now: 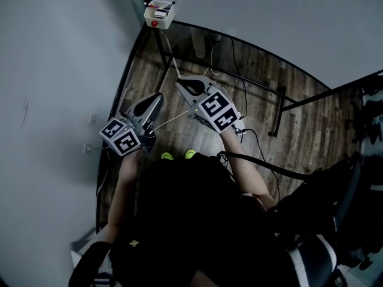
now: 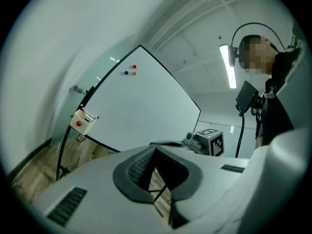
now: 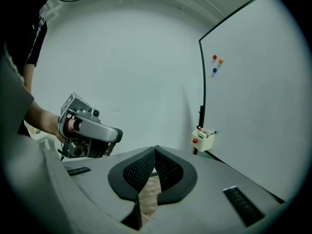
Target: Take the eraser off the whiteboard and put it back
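Left tongs (image 2: 156, 149) and right tongs (image 3: 156, 149) both closed tip to tip, nothing between. Eraser (image 3: 203, 139), a small white box with a red dot, sits at the whiteboard (image 3: 253, 106) lower corner, ahead-right of right tongs, well apart.

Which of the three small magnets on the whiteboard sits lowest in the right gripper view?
The blue magnet. The red magnet sits straight above it and the orange magnet up to its right, all close together on the whiteboard.
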Tool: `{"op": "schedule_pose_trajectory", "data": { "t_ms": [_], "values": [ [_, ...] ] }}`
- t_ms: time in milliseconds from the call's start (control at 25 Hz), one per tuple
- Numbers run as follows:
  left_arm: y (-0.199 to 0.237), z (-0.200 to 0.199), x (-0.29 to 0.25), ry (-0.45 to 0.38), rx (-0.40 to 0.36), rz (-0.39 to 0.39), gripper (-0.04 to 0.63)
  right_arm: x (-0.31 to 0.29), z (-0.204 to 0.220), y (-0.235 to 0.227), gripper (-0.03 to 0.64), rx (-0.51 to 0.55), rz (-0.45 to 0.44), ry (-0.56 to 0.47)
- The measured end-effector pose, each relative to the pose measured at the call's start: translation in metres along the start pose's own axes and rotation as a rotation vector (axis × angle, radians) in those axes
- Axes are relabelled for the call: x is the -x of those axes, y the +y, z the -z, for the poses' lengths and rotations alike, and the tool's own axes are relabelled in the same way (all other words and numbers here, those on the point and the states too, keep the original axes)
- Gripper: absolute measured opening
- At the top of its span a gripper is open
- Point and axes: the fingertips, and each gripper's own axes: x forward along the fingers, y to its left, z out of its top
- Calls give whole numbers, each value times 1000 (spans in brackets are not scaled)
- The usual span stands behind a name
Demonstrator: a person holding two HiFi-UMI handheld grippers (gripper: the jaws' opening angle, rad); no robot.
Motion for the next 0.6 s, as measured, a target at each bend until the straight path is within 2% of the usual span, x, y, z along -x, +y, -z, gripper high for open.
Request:
{"op": "schedule_pose_trajectory", "data": {
  "t_ms": [600],
  "values": [
    [0,-1,1,19,-4,19,0,0,-1,7,-3,-1,9,4]
  ]
}}
